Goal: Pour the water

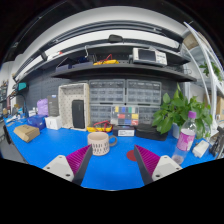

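Mug (99, 144) for the water stands on the blue surface (115, 165), just ahead of our jaws and nearer the left finger. We see the gripper (112, 160) spread wide, holding nothing. A clear bottle with pink cap (185, 142) stands off right, a leafy plant (182, 108) behind it.
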Motion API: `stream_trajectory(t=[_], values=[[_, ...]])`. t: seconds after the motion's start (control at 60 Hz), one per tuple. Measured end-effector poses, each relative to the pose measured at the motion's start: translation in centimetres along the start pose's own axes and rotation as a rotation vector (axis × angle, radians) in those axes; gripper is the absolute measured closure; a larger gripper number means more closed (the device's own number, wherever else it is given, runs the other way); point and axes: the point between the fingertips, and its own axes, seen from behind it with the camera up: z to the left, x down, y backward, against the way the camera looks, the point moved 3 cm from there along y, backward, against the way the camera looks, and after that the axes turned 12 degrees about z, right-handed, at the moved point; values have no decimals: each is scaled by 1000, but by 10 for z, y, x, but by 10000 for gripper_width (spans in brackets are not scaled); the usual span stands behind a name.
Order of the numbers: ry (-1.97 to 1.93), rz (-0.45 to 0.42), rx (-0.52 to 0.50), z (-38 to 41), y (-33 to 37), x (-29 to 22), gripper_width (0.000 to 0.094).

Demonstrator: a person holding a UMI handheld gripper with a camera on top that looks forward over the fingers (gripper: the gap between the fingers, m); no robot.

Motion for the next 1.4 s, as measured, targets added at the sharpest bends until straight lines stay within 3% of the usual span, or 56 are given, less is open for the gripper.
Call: stream_trajectory(t=[0.15,0.2,0.367,0.55,0.883,0.983,1.05,1.183,1.4], values=[[-7,-34,27,-31,-1,20,81],[-10,-33,39,-60,11,50,88],[-73,-40,130,-138,22,78,98],[-103,-95,229,-209,20,65,110],[-86,-94,230,-253,-37,24,123],[-91,-107,200,-245,-47,16,222],[-85,-108,214,-247,-50,15,424],[-57,-137,231,-245,-50,13,556],[-16,-129,254,-239,-53,12,592]])
